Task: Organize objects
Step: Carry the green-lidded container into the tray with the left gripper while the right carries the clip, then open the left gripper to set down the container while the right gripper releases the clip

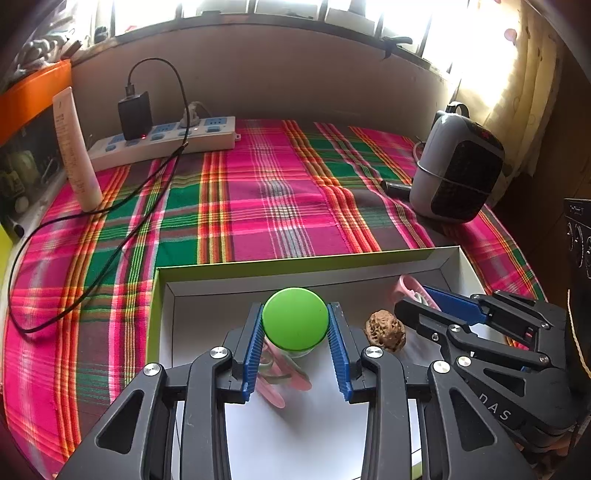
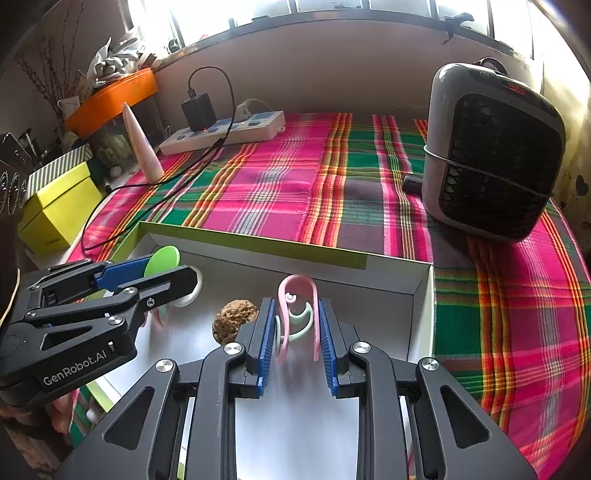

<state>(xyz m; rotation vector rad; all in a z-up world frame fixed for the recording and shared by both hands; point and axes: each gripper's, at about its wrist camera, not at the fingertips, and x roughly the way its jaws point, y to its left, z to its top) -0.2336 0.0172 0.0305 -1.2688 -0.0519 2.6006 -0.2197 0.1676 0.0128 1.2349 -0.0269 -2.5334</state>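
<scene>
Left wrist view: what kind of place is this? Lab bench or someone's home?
Most likely a home, a table under a window. A plaid tablecloth covers it, a power strip with a charger plugged in lies by the wall, and a small space heater stands at the right.

Daylight from the window ahead of both grippers blows out to glare; fisheye edges curve and darken.
</scene>
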